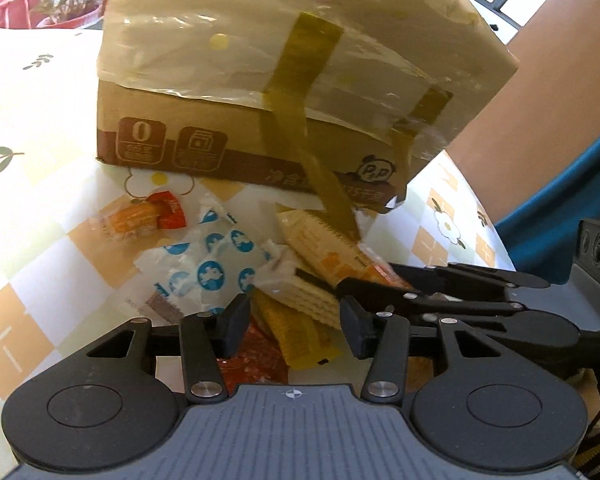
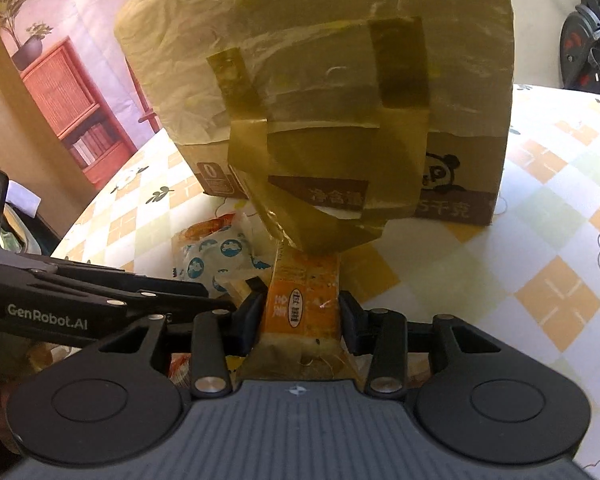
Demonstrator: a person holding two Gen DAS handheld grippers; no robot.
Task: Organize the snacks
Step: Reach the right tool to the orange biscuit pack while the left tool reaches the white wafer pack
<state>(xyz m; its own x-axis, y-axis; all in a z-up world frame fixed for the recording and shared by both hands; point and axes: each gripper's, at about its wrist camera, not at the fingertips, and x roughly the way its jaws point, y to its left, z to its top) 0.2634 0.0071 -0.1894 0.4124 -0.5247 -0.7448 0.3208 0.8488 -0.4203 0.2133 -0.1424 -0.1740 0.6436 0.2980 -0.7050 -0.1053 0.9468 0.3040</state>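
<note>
Sunlit checked tablecloth [image 2: 540, 184] fronts a taped brown cardboard box [image 2: 320, 80], before which the right gripper [image 2: 300, 312] clamps an orange cracker packet [image 2: 304, 300] while the left gripper [image 1: 294, 326] hangs half-open, empty, over the snack pile [image 1: 220, 264]; lifting should clear the box's dangling tape.

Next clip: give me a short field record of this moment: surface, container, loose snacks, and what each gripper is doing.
surface: table with a checked, flower-print cloth
container: cardboard box, plastic-covered, loose tape strips hanging down
loose snacks: blue-and-white packet, small orange packet, wafer packet, all in front of the box
left gripper: open, fingers either side of the pile, nothing gripped
right gripper: shut on orange snack packet
</note>
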